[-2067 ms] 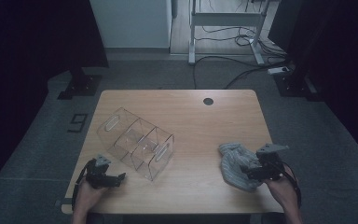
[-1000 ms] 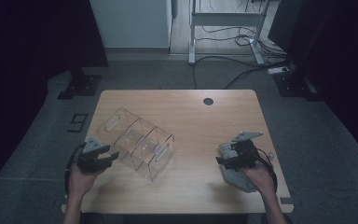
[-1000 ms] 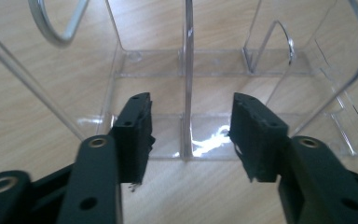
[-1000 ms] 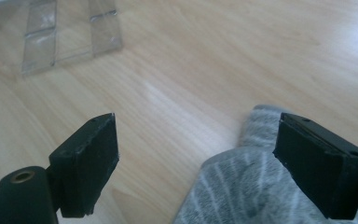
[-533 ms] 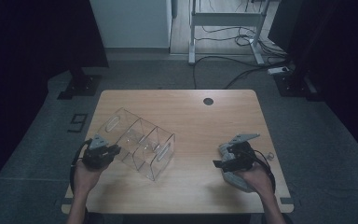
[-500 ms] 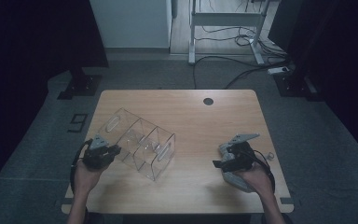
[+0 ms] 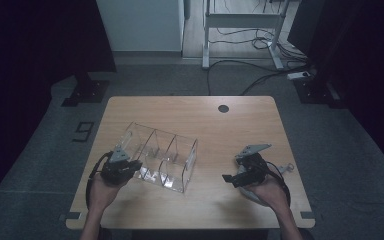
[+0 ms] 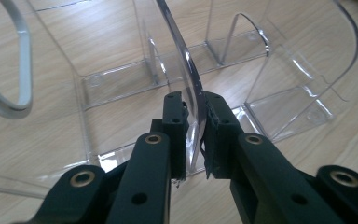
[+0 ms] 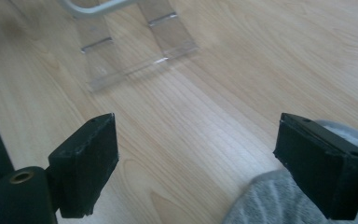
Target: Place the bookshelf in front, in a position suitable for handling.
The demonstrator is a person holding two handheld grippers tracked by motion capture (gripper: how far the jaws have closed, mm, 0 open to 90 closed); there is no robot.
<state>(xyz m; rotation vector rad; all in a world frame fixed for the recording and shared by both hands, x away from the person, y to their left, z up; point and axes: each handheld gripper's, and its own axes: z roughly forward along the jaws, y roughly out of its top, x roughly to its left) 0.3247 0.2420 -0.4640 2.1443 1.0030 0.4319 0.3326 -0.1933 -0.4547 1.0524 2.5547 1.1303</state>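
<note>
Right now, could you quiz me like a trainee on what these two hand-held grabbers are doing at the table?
1. True or false: the left gripper is clamped on a wall of the clear organizer.
2. What lies under the right gripper? A) grey cloth B) red cup C) book
3. How do the right gripper's jaws stand?

Key
1. True: its pads pinch the clear wall.
2. A: grey cloth on the wooden table.
3. Wide apart, with nothing between them.
</note>
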